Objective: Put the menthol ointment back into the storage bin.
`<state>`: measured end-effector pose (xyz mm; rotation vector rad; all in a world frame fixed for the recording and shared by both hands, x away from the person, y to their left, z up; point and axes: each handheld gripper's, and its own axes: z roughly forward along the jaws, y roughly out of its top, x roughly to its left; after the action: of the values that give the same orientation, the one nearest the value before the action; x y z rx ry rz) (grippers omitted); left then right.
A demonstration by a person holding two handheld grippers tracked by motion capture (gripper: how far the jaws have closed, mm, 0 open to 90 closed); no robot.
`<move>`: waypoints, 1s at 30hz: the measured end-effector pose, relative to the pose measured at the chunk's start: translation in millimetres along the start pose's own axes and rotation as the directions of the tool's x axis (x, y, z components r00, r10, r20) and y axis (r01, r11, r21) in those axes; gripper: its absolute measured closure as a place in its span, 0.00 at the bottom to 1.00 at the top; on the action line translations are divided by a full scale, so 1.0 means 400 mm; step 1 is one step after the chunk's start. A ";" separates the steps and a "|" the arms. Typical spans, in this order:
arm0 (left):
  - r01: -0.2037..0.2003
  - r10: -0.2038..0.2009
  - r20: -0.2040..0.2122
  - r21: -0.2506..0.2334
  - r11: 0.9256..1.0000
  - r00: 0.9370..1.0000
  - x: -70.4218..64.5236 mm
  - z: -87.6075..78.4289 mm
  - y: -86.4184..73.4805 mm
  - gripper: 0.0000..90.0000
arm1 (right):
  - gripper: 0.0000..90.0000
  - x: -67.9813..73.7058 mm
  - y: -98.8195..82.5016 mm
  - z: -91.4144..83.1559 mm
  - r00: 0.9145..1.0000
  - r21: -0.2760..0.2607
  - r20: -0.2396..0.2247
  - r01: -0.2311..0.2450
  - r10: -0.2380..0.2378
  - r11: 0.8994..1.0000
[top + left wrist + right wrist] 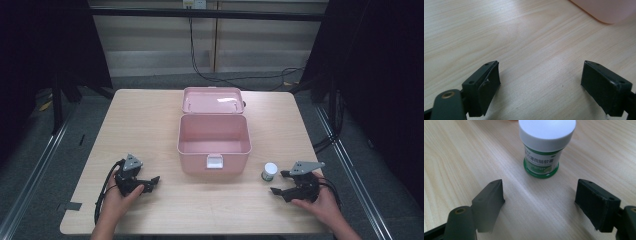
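Jar upright, cap upward

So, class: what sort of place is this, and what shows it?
Probably a lab or recording studio, not a home: a lone wooden table ringed by black curtains, cables trailing across the floor, metal rails alongside.

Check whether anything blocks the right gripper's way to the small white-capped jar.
Nothing visible does. The right gripper has its jaws open with bare table between them, and the jar stands upright just ahead, apart from the pads. The open pink box sits off to one side of that path.
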<state>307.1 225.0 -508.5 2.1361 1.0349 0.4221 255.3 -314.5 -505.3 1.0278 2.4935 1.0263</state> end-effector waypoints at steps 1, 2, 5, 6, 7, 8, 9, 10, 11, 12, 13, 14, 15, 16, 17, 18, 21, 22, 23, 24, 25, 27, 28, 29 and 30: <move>0.000 0.000 0.000 0.000 1.000 1.000 0.000 0.000 0.000 0.17 | 0.25 0.000 0.000 0.000 1.000 0.000 0.000 0.000 0.000 1.000; 0.000 0.000 0.000 0.000 1.000 1.000 0.000 0.000 0.000 0.17 | 0.24 0.000 0.002 0.000 1.000 0.011 -0.001 0.001 -0.001 1.000; 0.001 -0.001 0.000 0.000 1.000 1.000 0.000 0.000 0.000 0.17 | 0.23 0.002 0.011 -0.002 1.000 0.050 -0.007 -0.002 0.003 0.999; 0.001 -0.001 0.000 0.000 1.000 1.000 0.000 0.000 0.000 0.17 | 0.23 0.001 0.014 -0.004 1.000 0.065 -0.008 0.005 -0.005 0.998; 0.001 -0.001 0.000 0.000 1.000 1.000 0.000 0.000 0.000 0.17 | 0.23 0.000 0.018 -0.006 1.000 0.085 -0.011 0.004 -0.003 0.996; 0.001 -0.001 0.001 -0.001 1.000 1.000 0.000 0.000 0.000 0.17 | 0.24 -0.001 0.022 -0.008 1.000 0.106 -0.017 -0.006 0.008 0.994; 0.002 -0.002 0.002 -0.001 1.000 1.000 0.000 0.000 0.000 0.17 | 0.24 -0.003 0.026 -0.010 1.000 0.121 -0.019 -0.008 0.010 0.993; 0.002 -0.002 0.002 -0.002 1.000 1.000 0.000 0.000 0.000 0.17 | 0.24 -0.005 0.029 -0.012 1.000 0.136 -0.025 -0.014 0.018 0.991; 0.001 -0.001 0.000 0.000 1.000 1.000 0.000 0.000 0.000 0.17 | 0.25 -0.006 0.033 -0.014 0.999 0.157 -0.027 -0.022 0.026 0.987; 0.001 -0.001 0.000 0.000 1.000 1.000 0.000 0.000 0.000 0.17 | 0.26 -0.009 0.042 -0.018 0.999 0.197 -0.035 -0.022 0.030 0.980; 0.001 -0.001 0.000 0.000 1.000 1.000 0.000 0.000 0.000 0.17 | 0.26 -0.009 0.042 -0.018 0.999 0.197 -0.035 -0.022 0.030 0.980; 0.000 0.000 -0.001 -0.001 1.000 1.000 0.000 0.000 0.000 0.17 | 0.26 -0.010 0.047 -0.019 0.999 0.210 -0.042 -0.025 0.034 0.977; 0.000 0.000 0.000 -0.001 1.000 1.000 0.000 0.000 0.000 0.17 | 0.27 -0.012 0.054 -0.019 0.998 0.230 -0.057 -0.023 0.036 0.973; 0.000 0.000 -0.001 -0.001 1.000 1.000 0.000 -0.001 0.000 0.17 | 0.29 -0.011 0.063 -0.021 0.998 0.258 -0.060 -0.019 0.036 0.966; 0.000 0.000 0.000 -0.001 1.000 1.000 0.000 0.000 0.000 0.17 | 0.30 -0.010 0.073 -0.021 0.998 0.285 -0.065 -0.003 0.022 0.958; 0.000 0.000 0.000 -0.001 1.000 1.000 0.000 0.000 0.000 0.17 | 0.30 -0.007 0.085 -0.022 0.998 0.309 -0.061 0.005 0.015 0.951; 0.001 -0.001 0.000 -0.001 1.000 1.000 0.000 -0.001 -0.001 0.17 | 0.32 -0.003 0.118 -0.021 0.998 0.359 -0.063 0.012 0.011 0.933; 0.002 -0.002 0.000 -0.001 1.000 1.000 0.000 -0.001 -0.001 0.17 | 0.32 -0.004 0.127 -0.020 0.998 0.368 -0.068 0.008 0.018 0.930; 0.005 -0.005 0.000 -0.004 1.000 1.000 -0.001 -0.001 -0.001 0.17 | 0.33 -0.005 0.135 -0.018 0.997 0.379 -0.070 0.007 0.021 0.925; 0.006 -0.006 0.000 -0.004 1.000 1.000 0.000 -0.001 -0.002 0.17 | 0.34 -0.006 0.143 -0.016 0.998 0.394 -0.064 0.009 0.018 0.919; 0.002 -0.002 -0.002 -0.002 1.000 1.000 0.000 -0.002 -0.002 0.17 | 0.36 -0.008 0.155 -0.008 0.998 0.421 -0.061 0.016 0.010 0.907; 0.008 -0.008 0.000 -0.007 1.000 1.000 0.000 -0.001 -0.002 0.17 | 0.37 -0.009 0.161 -0.005 0.998 0.432 -0.059 0.012 0.015 0.902; 0.009 -0.009 0.000 -0.007 1.000 1.000 0.000 -0.001 -0.002 0.17 | 0.38 -0.010 0.167 -0.001 0.998 0.441 -0.061 0.011 0.018 0.898; 0.009 -0.009 0.001 -0.007 1.000 1.000 0.000 -0.001 -0.002 0.17 | 0.39 -0.011 0.173 0.003 0.998 0.445 -0.062 0.013 0.016 0.896; 0.009 -0.009 0.001 -0.007 1.000 1.000 0.000 -0.002 -0.002 0.17 | 0.39 -0.012 0.180 0.006 0.998 0.449 -0.063 0.013 0.017 0.893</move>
<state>306.1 225.5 -508.8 2.1243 1.0410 0.4201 297.1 -280.4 -457.1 1.1281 2.8599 0.4878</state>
